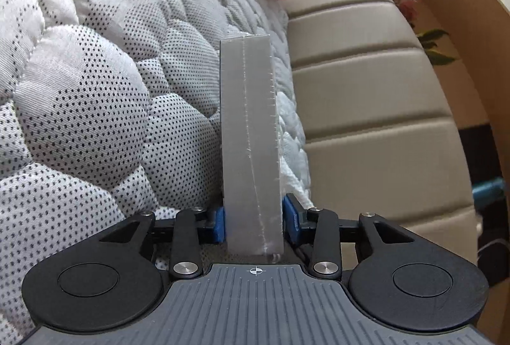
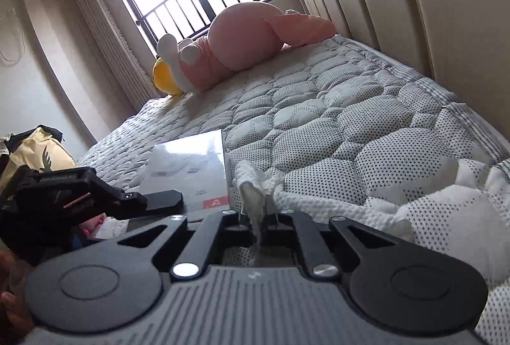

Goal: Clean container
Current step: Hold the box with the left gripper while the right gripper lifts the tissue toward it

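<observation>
A flat grey box (image 1: 251, 134) wrapped in clear film stands edge-on in the left wrist view, and my left gripper (image 1: 254, 217) is shut on it, a blue pad (image 1: 220, 225) on each side. In the right wrist view the same box (image 2: 191, 163) shows a glossy top face with a red label, held at its near end by the left gripper (image 2: 164, 201). My right gripper (image 2: 258, 217) is shut on a white textured cloth (image 2: 255, 188), which bunches just right of the box on the mattress. The cloth (image 1: 291, 134) also shows beside the box's right edge.
Everything rests on a quilted dotted mattress (image 2: 350, 128). A beige padded headboard (image 1: 366, 90) runs along its right side. A pink plush toy (image 2: 248, 39) and a yellow ball (image 2: 164, 77) lie at the far end under the window. A yellow bag (image 2: 38, 153) sits at the left.
</observation>
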Demonstrator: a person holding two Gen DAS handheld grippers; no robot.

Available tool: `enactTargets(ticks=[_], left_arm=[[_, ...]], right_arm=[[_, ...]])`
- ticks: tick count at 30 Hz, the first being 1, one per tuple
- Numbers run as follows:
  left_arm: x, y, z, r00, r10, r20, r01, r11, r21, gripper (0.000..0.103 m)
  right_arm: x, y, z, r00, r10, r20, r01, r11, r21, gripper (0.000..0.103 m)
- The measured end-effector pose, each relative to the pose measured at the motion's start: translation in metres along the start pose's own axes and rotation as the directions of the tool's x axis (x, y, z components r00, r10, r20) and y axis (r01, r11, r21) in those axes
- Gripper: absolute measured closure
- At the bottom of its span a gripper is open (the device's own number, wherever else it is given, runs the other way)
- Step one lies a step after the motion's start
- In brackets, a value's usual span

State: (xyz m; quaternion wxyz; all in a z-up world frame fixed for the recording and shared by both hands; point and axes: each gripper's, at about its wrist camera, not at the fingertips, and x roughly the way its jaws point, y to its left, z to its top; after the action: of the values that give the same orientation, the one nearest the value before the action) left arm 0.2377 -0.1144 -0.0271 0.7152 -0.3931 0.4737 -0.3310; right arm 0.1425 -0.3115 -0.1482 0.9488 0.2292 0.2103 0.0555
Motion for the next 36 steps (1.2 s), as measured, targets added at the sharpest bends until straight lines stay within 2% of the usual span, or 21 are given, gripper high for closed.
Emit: enactTargets(ticks=[4,7,9,10,12,13,16,19,22,24,26,28,30,32,33,35,36], left_arm=[[-0.02,-0.012,-0.021,0.999,0.037,0.026,-0.041,0.986,0.161,0.063],[-0.033,-0.017,-0.036,0.999,0.048,0.013,-0.049,0.977,0.208,0.063],[-0.043,-0.021,-0.047,0.998,0.066,0.011,-0.066,0.966,0.251,0.063],[-0.047,-0.023,-0.052,0.997,0.076,0.015,-0.077,0.96,0.269,0.063],[-0.056,-0.021,-0.056,0.997,0.081,0.018,-0.083,0.961,0.266,0.063],[-0.058,-0.017,-0.056,0.997,0.077,0.014,-0.078,0.968,0.24,0.063],[-0.066,-0.005,-0.05,0.997,0.071,0.017,-0.073,0.983,0.167,0.059],[-0.069,0.004,-0.044,0.998,0.064,0.023,-0.067,0.989,0.13,0.056],[-0.067,0.001,-0.044,0.997,0.078,0.03,-0.081,0.985,0.152,0.056],[-0.066,-0.002,-0.045,0.996,0.088,0.034,-0.092,0.98,0.175,0.055],[-0.065,-0.003,-0.044,0.995,0.091,0.036,-0.097,0.978,0.187,0.055],[-0.065,-0.002,-0.044,0.995,0.088,0.036,-0.093,0.978,0.189,0.055],[-0.065,-0.001,-0.043,0.996,0.082,0.037,-0.088,0.978,0.187,0.055],[-0.063,0.0,-0.043,0.996,0.079,0.038,-0.085,0.978,0.191,0.054],[-0.063,0.001,-0.042,0.996,0.077,0.039,-0.084,0.978,0.191,0.054],[-0.063,0.002,-0.041,0.997,0.073,0.039,-0.08,0.978,0.191,0.054],[-0.063,0.002,-0.041,0.997,0.072,0.039,-0.078,0.979,0.189,0.054]], right_arm=[[-0.031,0.028,-0.007,0.998,0.045,0.052,-0.042,0.998,-0.049,0.097],[-0.05,0.051,0.002,0.988,0.133,0.082,-0.128,0.99,-0.067,0.097],[-0.062,0.065,0.011,0.967,0.238,0.096,-0.233,0.971,-0.063,0.097],[-0.064,0.069,0.016,0.946,0.311,0.088,-0.308,0.95,-0.047,0.097],[-0.058,0.073,0.021,0.908,0.414,0.055,-0.416,0.909,0.013,0.097],[-0.051,0.073,0.019,0.902,0.43,0.034,-0.432,0.901,0.039,0.097],[-0.027,0.068,0.004,0.935,0.353,-0.029,-0.35,0.933,0.082,0.097],[-0.012,0.053,-0.009,0.956,0.288,-0.06,-0.278,0.951,0.134,0.097],[-0.012,0.045,-0.014,0.992,0.114,-0.052,-0.111,0.992,0.061,0.097],[-0.014,0.044,-0.013,0.999,0.015,-0.037,-0.015,1.0,0.015,0.097],[-0.018,0.044,-0.008,0.999,-0.033,-0.017,0.033,0.999,-0.017,0.097],[-0.023,0.048,-0.004,1.0,-0.016,-0.003,0.016,0.999,-0.029,0.097],[-0.025,0.056,0.003,0.998,0.057,-0.002,-0.057,0.998,-0.024,0.097],[-0.026,0.069,0.01,0.979,0.203,-0.001,-0.203,0.979,0.007,0.097],[-0.029,0.074,0.014,0.954,0.3,0.0,-0.3,0.953,0.031,0.097],[-0.033,0.086,0.021,0.881,0.473,0.009,-0.473,0.878,0.073,0.097],[-0.033,0.091,0.025,0.846,0.533,0.008,-0.532,0.843,0.082,0.097]])
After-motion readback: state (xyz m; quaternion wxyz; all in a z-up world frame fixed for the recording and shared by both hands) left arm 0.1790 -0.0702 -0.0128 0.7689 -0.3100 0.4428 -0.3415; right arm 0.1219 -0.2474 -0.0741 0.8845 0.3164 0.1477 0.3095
